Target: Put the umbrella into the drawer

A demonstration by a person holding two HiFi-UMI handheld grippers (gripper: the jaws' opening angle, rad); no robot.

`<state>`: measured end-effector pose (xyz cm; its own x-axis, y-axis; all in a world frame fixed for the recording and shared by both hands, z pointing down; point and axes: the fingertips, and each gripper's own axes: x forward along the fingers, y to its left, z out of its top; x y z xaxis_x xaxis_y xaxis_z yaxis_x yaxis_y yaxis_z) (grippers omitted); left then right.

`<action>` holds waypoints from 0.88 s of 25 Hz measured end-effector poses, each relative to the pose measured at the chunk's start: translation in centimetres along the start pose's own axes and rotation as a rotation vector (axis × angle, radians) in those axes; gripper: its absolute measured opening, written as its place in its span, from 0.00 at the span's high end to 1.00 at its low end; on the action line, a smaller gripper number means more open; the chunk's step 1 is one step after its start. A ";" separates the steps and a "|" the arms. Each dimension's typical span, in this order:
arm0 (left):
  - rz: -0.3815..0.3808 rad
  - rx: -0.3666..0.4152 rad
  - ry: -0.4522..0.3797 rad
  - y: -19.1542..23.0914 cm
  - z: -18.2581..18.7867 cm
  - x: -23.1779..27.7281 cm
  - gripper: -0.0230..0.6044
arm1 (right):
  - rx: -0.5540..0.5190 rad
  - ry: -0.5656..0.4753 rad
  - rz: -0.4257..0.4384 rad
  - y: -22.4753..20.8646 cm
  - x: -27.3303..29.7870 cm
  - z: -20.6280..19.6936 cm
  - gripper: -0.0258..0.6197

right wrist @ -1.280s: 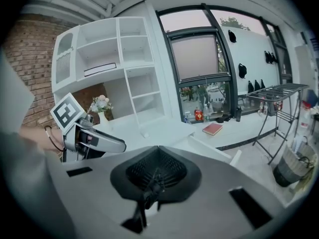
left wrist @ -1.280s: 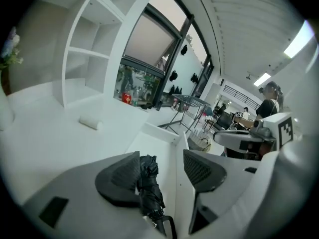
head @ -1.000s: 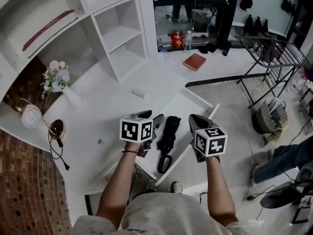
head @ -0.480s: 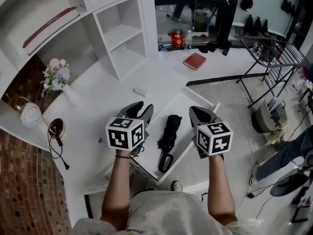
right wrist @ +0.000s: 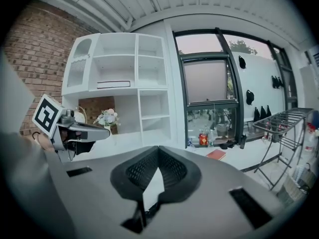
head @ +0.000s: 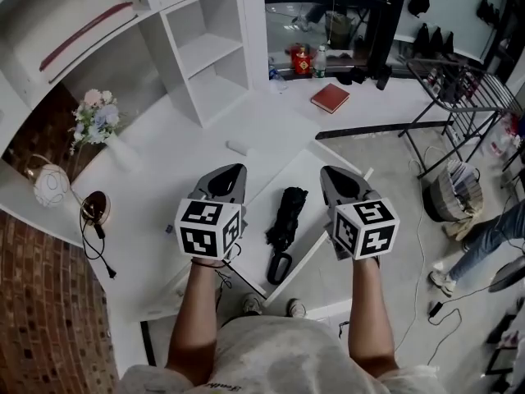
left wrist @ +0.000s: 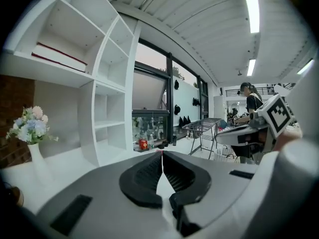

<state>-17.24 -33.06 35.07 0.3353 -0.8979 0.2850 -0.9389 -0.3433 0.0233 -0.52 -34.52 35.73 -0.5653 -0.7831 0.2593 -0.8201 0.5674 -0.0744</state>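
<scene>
Background: white desk (head: 189,138) with white shelves (head: 205,56) behind it, brick wall (head: 49,318) out beyond the left tongs' side.
Drawer (head: 305,175): pulled open from the desk edge — it lies below and between the two tongs.
Umbrella (head: 285,216): black and folded, lying lengthwise in the drawer between the tongs and touching neither; its looped handle is at the end nearer the person.
Left tongs (head: 234,171): held above the desk just left of the drawer; jaws closing right down, tips meeting, nothing between them.
Right tongs (head: 328,173): held over the drawer's right edge; jaws together, nothing held.
Beyond the tongs: flowers (head: 94,113) far out past the left tongs, a red book (head: 330,98) ahead of the right tongs.
</scene>
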 end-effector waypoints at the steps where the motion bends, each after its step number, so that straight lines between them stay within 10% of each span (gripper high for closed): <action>1: 0.001 0.003 -0.006 0.0 0.1 -0.1 0.97 | -0.006 -0.004 0.003 0.1 0.0 0.1 0.96; 22: 0.018 -0.026 -0.002 0.6 0.0 -0.6 0.97 | -0.038 -0.035 -0.018 -0.5 -1.2 1.0 0.96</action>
<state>-17.98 -32.76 34.88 0.3189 -0.9043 0.2837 -0.9464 -0.3201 0.0436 0.46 -34.16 34.50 -0.5535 -0.8016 0.2261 -0.8268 0.5615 -0.0333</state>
